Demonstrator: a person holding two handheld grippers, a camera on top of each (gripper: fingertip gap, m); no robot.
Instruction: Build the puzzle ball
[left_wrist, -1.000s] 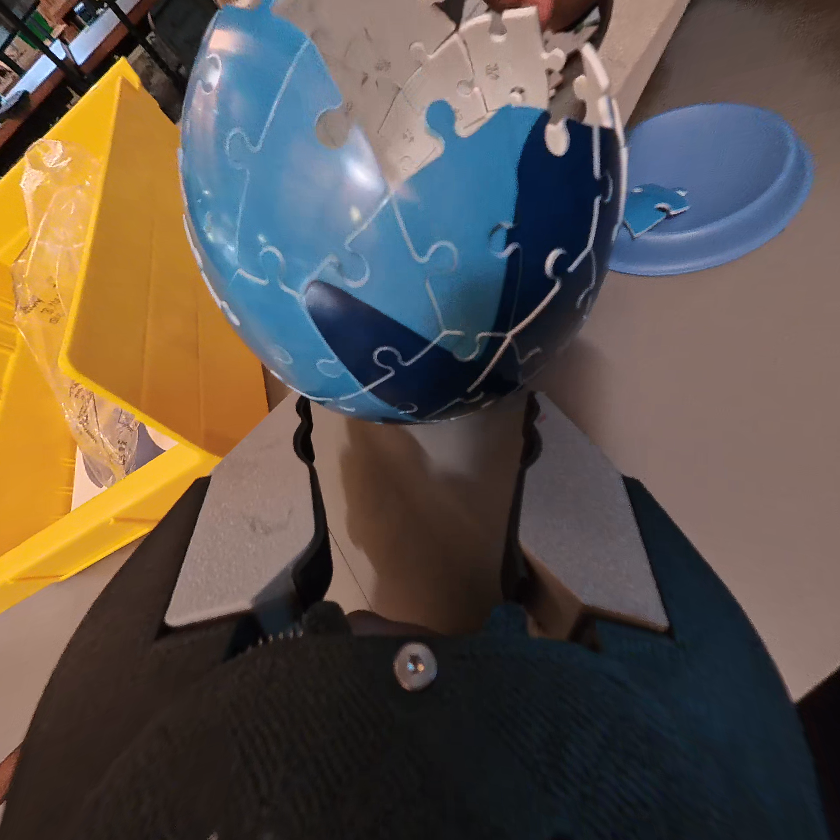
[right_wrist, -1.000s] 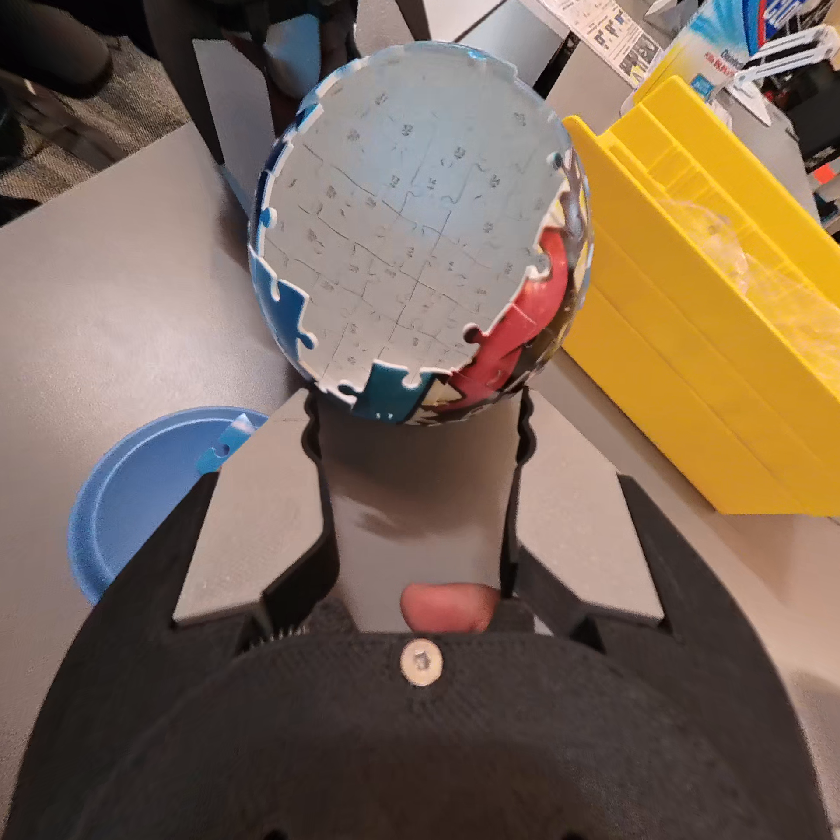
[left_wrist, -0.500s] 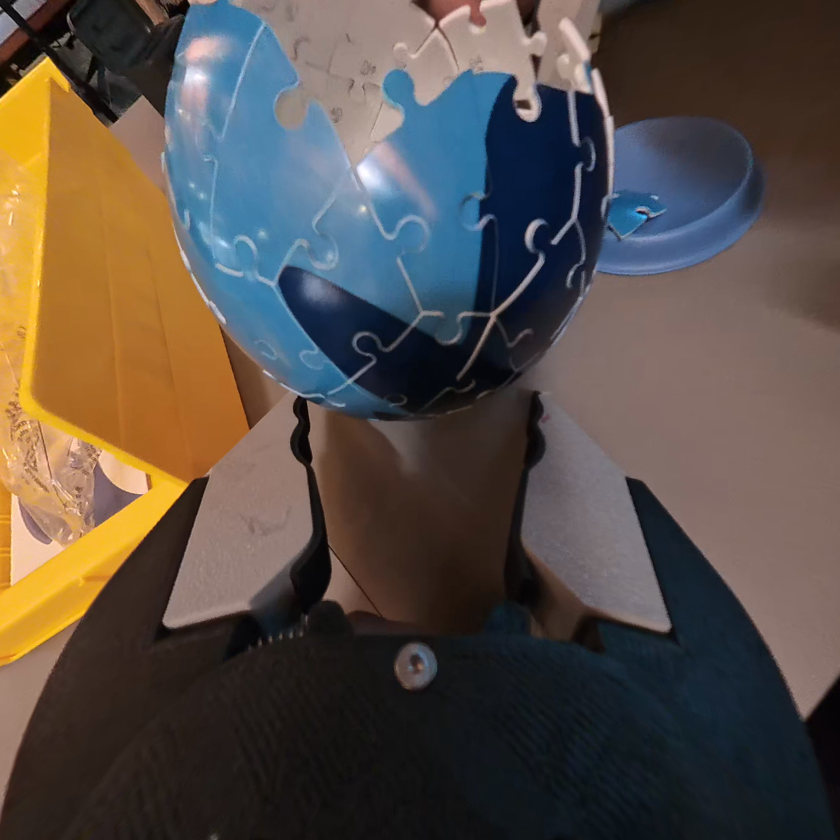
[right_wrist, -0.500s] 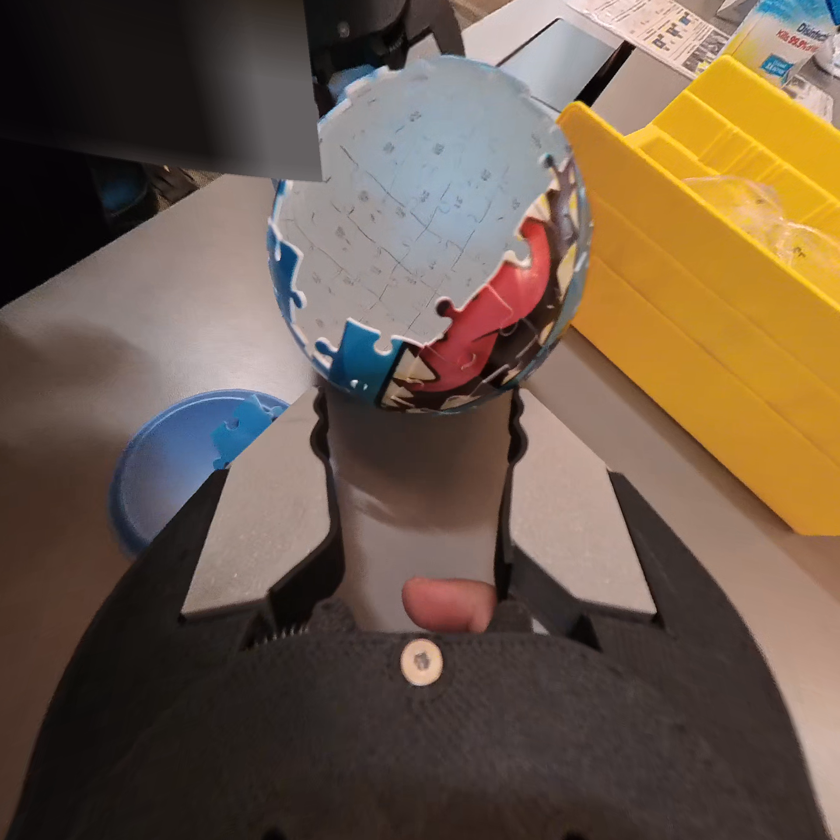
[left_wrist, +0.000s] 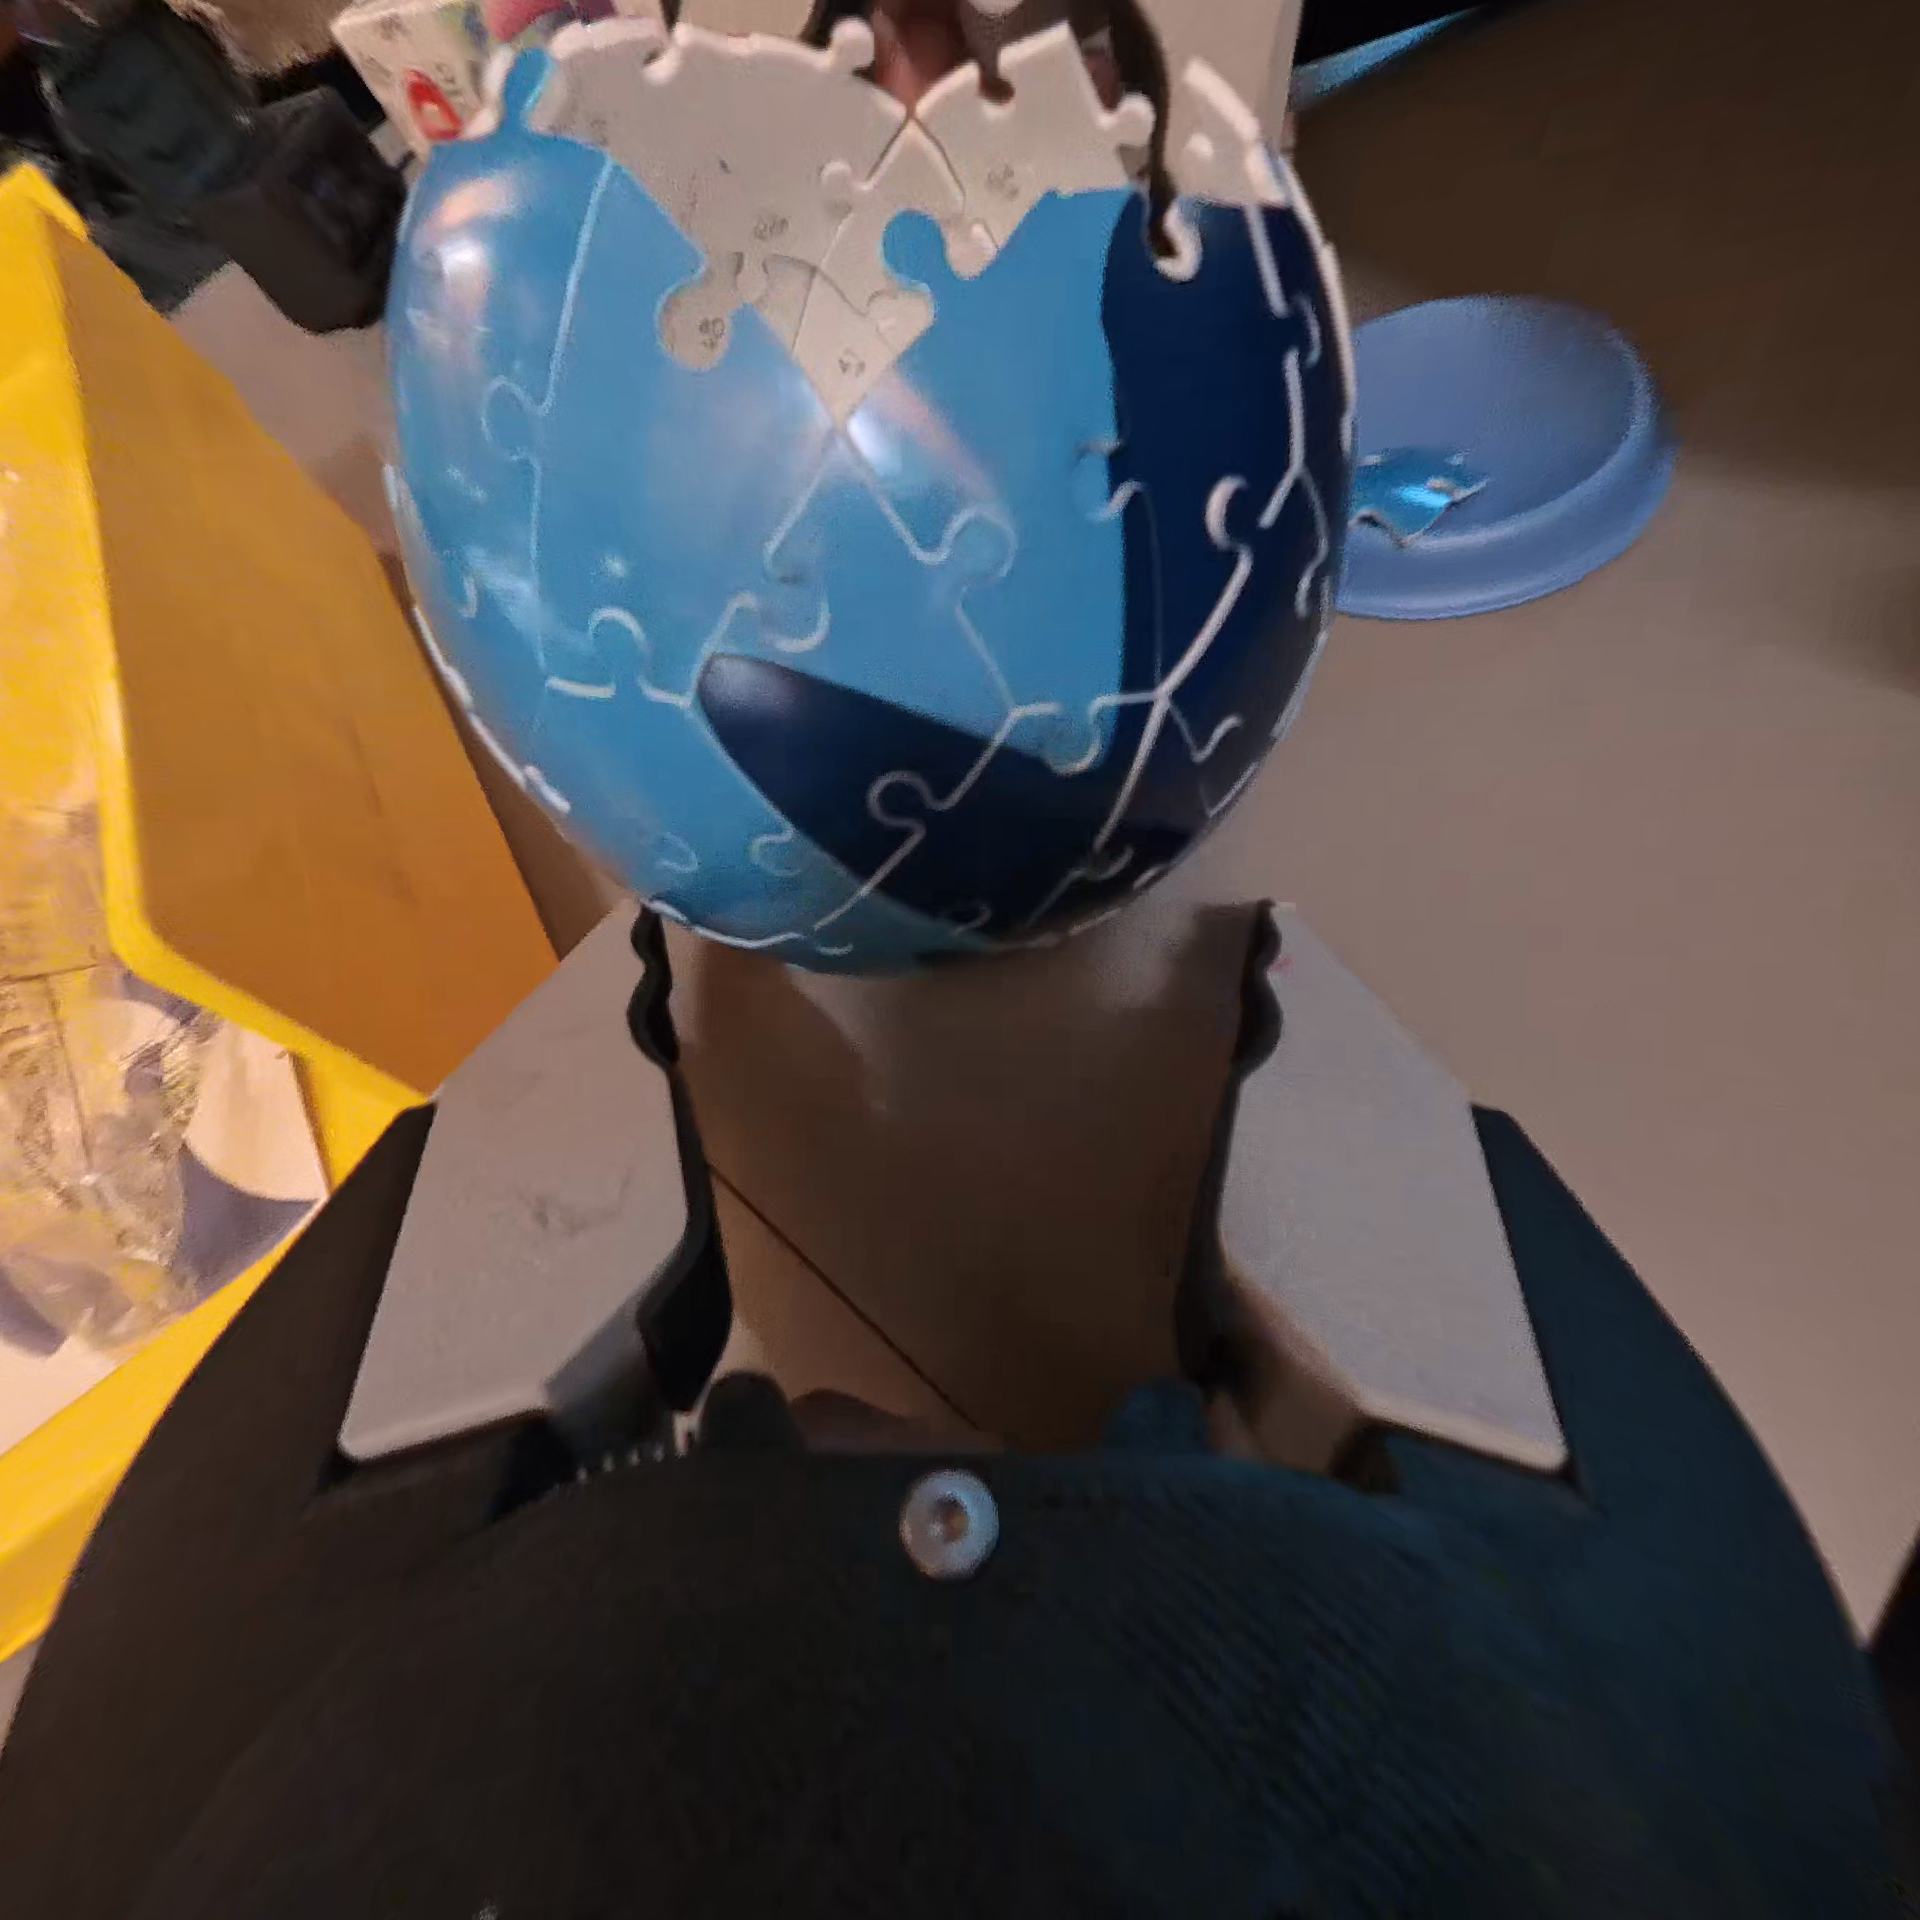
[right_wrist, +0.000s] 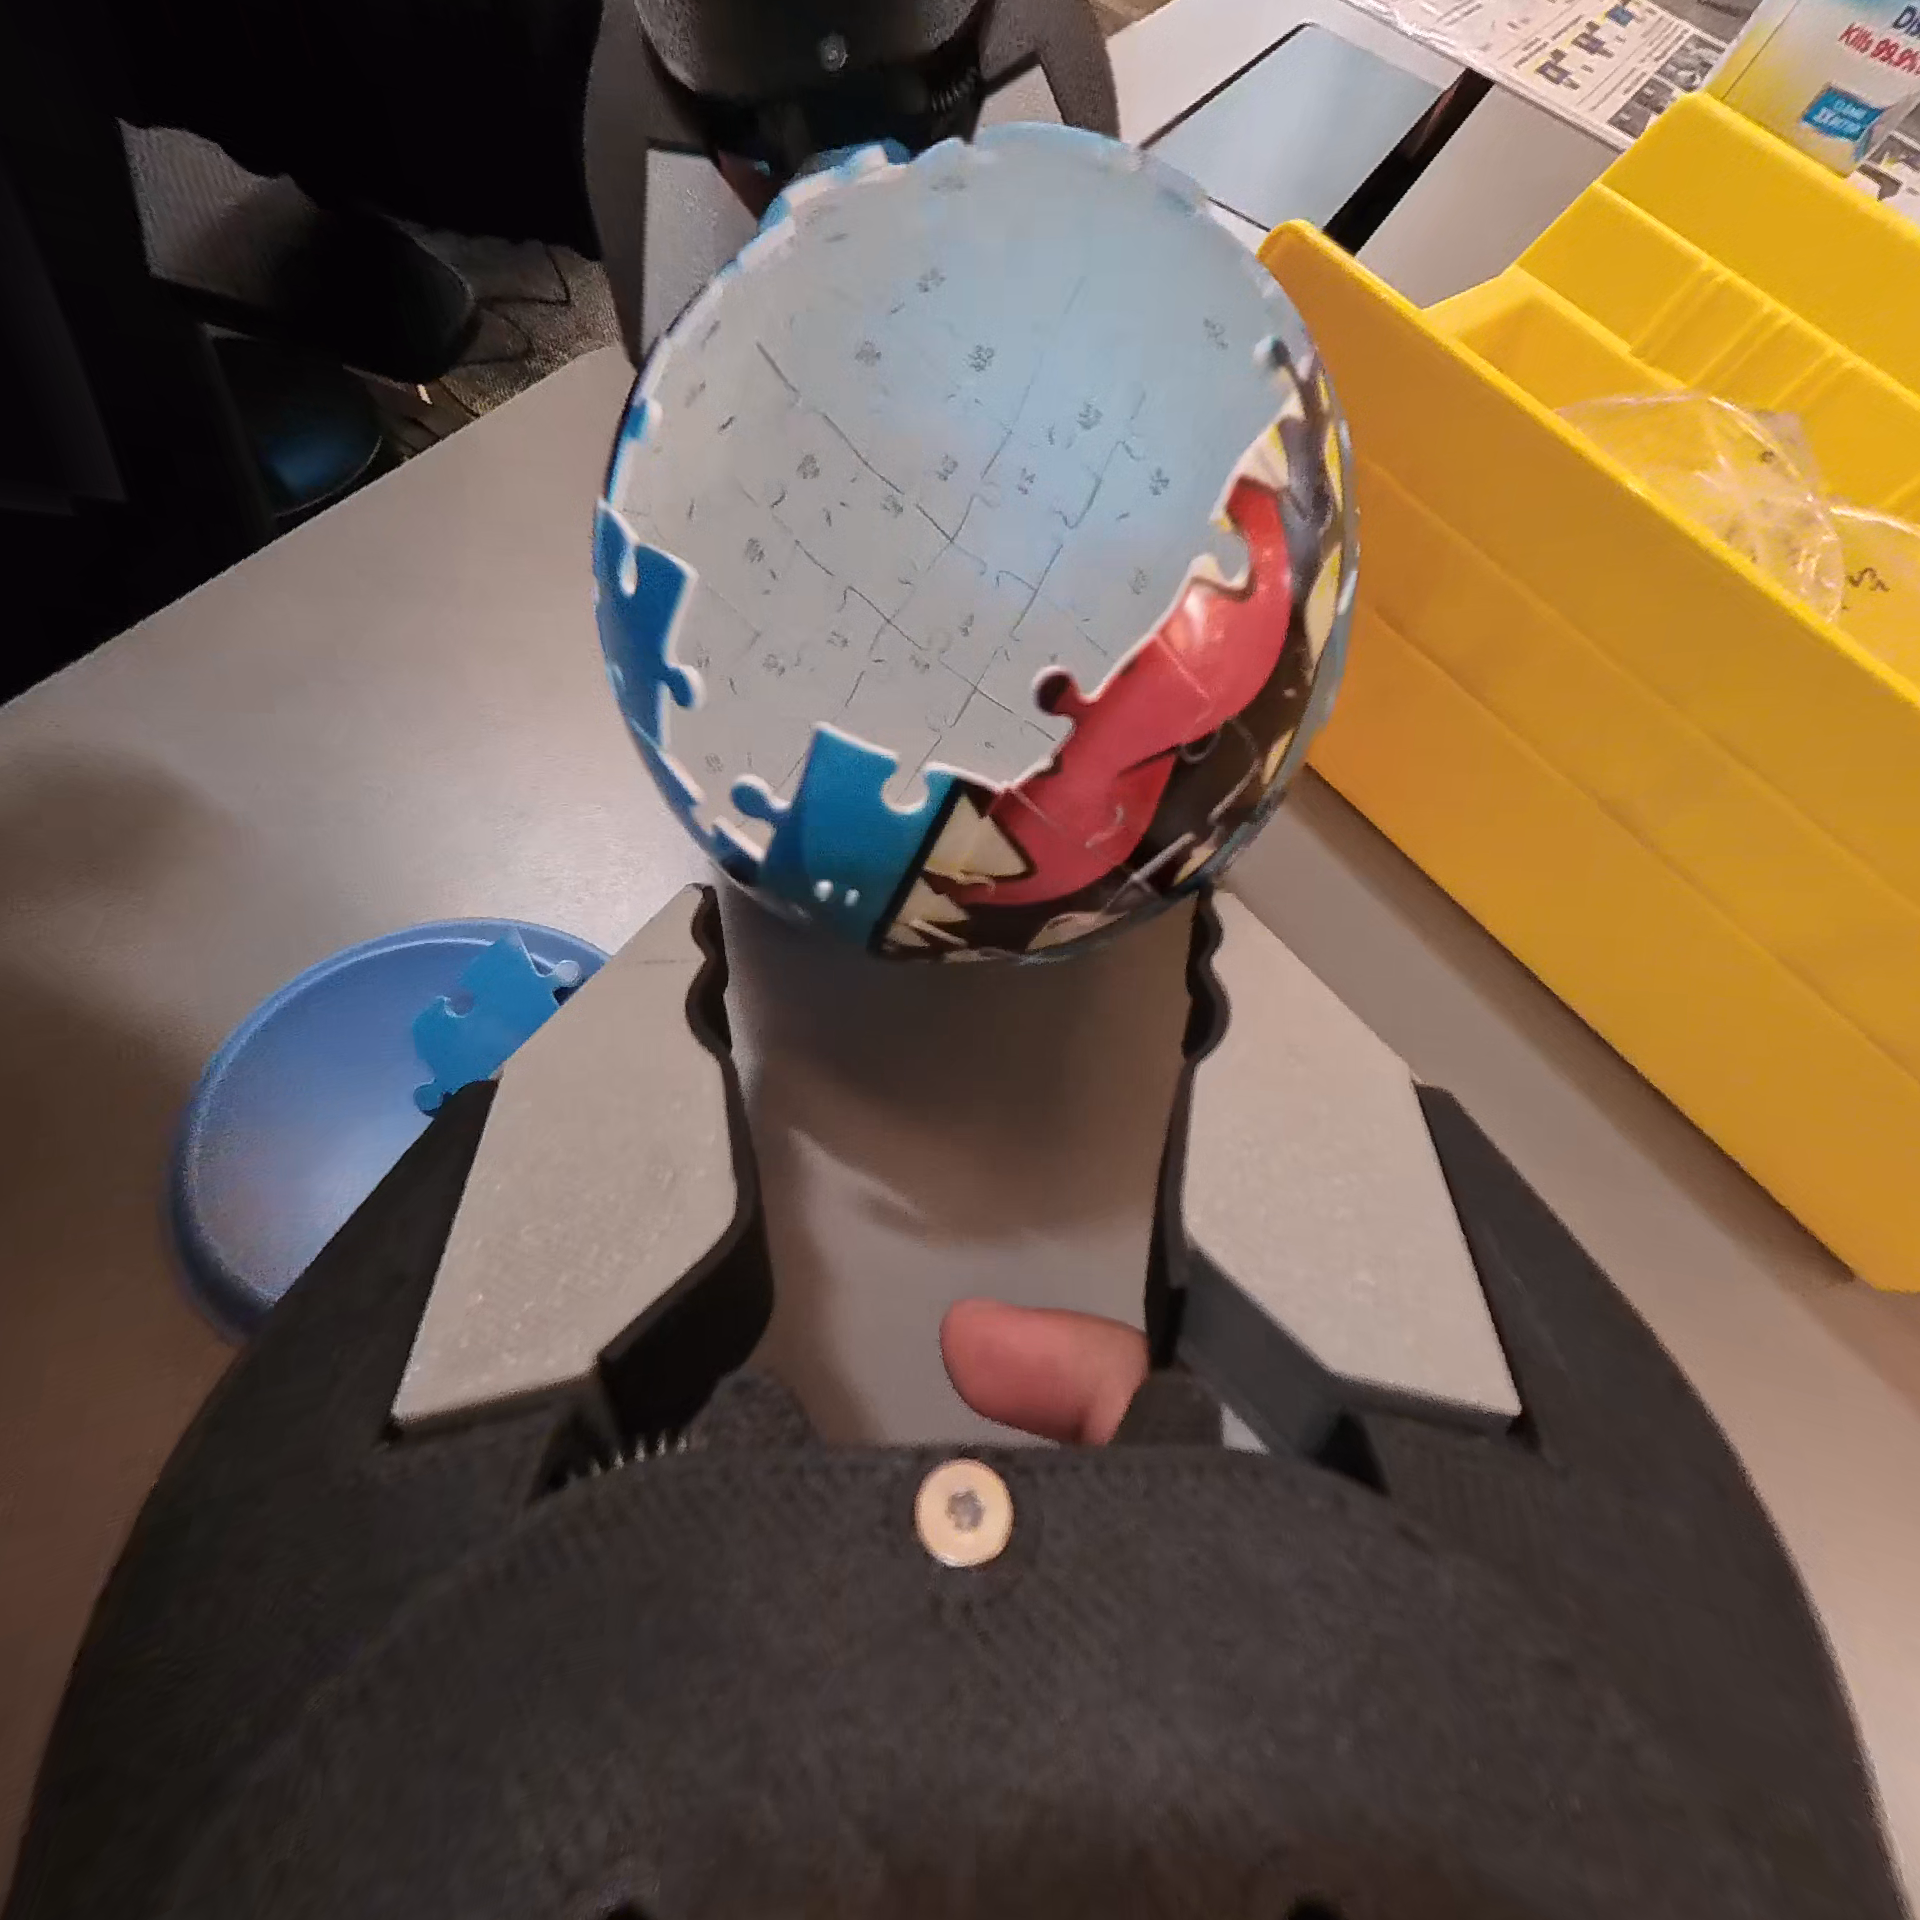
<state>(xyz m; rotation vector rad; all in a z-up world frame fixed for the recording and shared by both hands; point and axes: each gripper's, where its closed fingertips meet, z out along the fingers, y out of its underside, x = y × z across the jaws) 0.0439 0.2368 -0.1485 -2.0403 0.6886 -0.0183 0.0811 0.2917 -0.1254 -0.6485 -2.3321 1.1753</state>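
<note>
Evidently we have tilted the puzzle ball (left_wrist: 862, 540) since a second ago; both grippers, left (left_wrist: 951, 935) and right (right_wrist: 951, 914), seemingly cradle it at spread fingertips. One loose piece (right_wrist: 488, 1013) remains outstanding, left of our right fingers.

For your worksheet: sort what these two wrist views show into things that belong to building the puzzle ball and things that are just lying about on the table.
Belongs to the job:
- puzzle ball, half built, held between both grippers
- left gripper
- right gripper
- loose blue puzzle piece
- blue dish holding that piece

Just lying about:
- yellow bin
- clear plastic bag in the bin
- printed paper at the back
</note>
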